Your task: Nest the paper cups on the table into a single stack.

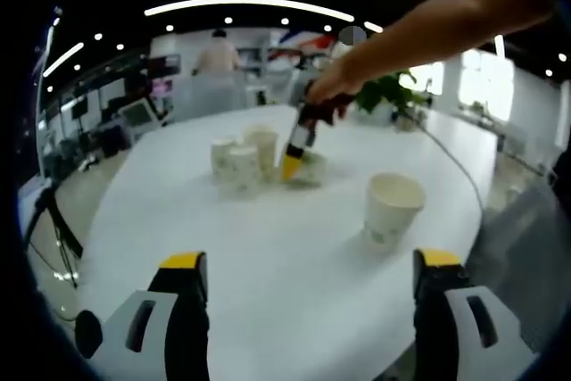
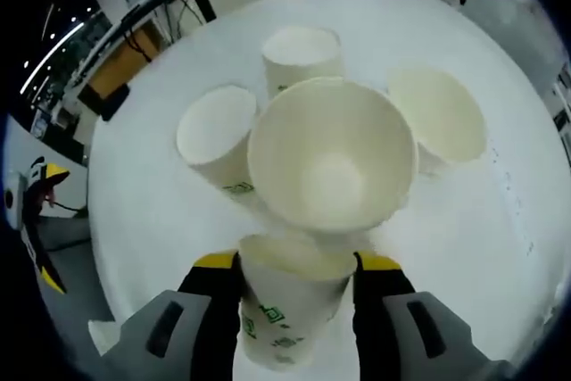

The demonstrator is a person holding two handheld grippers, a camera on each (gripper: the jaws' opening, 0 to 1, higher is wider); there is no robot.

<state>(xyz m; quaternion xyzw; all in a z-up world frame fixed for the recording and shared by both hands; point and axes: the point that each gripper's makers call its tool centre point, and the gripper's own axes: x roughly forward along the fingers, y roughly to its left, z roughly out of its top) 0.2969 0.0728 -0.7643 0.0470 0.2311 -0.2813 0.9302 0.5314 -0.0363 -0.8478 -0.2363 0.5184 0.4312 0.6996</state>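
Around the held cup [image 2: 290, 305], four cups [image 2: 332, 162] crowd close.

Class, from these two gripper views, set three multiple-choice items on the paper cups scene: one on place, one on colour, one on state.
1. Where does the lone cup stand on the table?
A. apart from the cluster
B. inside another cup
C. on the floor

2. The left gripper jaw tips are:
A. red
B. yellow
C. green

3. The right gripper is:
A. open, empty
B. shut on a held cup
C. shut on a pen

A: it stands alone. B: yellow tips. B: jaws press the cup's sides.
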